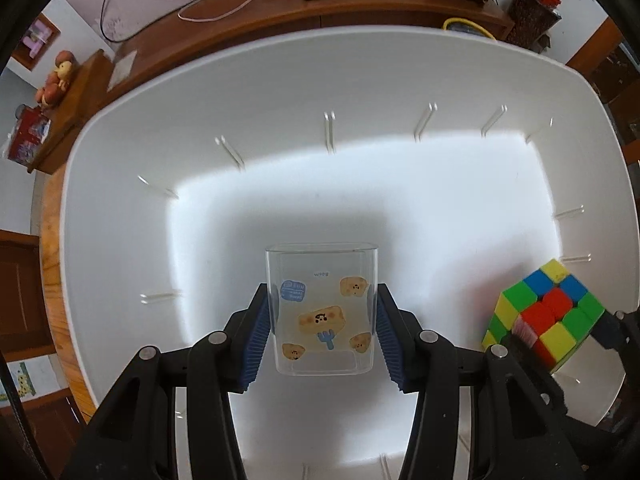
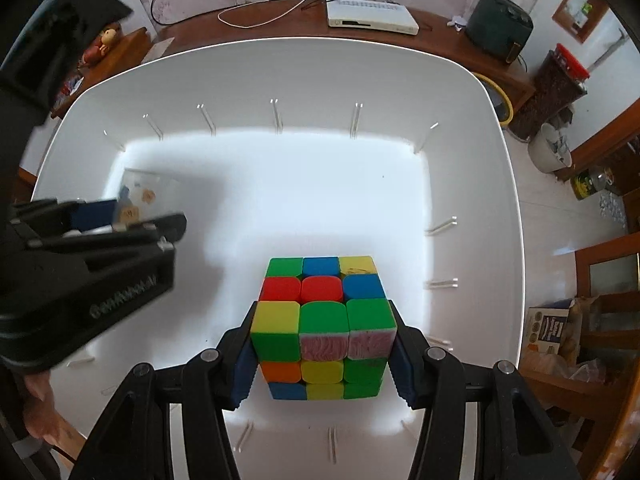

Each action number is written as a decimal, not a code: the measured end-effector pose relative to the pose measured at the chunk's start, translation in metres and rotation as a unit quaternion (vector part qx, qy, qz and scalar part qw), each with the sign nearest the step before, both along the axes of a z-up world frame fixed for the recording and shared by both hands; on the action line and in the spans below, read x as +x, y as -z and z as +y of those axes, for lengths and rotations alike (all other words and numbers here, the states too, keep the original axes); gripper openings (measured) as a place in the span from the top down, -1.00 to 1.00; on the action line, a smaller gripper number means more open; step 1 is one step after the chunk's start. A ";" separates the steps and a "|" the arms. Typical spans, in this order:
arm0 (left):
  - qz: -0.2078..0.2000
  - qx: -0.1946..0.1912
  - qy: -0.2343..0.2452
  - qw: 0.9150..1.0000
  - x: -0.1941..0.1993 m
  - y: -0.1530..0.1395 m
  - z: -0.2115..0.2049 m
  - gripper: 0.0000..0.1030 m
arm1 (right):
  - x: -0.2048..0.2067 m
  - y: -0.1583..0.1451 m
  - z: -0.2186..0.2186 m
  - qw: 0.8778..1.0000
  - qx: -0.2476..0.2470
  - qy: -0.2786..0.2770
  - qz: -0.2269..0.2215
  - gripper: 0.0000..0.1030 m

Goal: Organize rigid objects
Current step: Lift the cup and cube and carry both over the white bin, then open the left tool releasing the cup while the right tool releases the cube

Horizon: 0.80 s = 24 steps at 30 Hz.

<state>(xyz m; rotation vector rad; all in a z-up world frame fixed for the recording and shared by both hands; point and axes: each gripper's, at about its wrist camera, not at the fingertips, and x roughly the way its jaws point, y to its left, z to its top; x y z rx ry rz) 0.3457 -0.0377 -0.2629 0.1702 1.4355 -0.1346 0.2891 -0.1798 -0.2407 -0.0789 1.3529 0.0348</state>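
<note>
My left gripper (image 1: 322, 320) is shut on a clear plastic cup (image 1: 322, 312) printed with toast cartoons and holds it inside the white bin (image 1: 200, 92), low over its floor. My right gripper (image 2: 322, 344) is shut on a multicoloured puzzle cube (image 2: 324, 320), also inside the bin (image 2: 280, 64). In the left wrist view the cube (image 1: 548, 312) and right gripper show at the right edge. In the right wrist view the left gripper (image 2: 100, 232) and the cup (image 2: 140, 196) show at the left.
The bin has thin clear divider slots along its walls (image 1: 330, 132). It stands on a brown wooden table (image 1: 240, 20). Behind it lie a white set-top box (image 2: 372, 16), cables, a dark green appliance (image 2: 500, 26) and a red-lidded jar (image 2: 560, 80).
</note>
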 end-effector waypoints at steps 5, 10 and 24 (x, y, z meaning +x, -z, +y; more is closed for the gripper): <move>0.015 0.002 -0.002 1.000 -0.011 0.003 -0.003 -0.04 | 0.005 0.007 0.003 1.000 -0.001 0.004 0.015 -0.15; -0.019 -0.001 -0.005 1.000 -0.023 -0.008 -0.001 -0.05 | 0.000 0.012 0.002 0.999 0.026 0.010 0.024 -0.33; -0.060 -0.037 -0.004 0.997 -0.081 -0.058 -0.010 -0.99 | -0.036 -0.028 0.007 0.999 0.037 0.002 -0.012 -0.55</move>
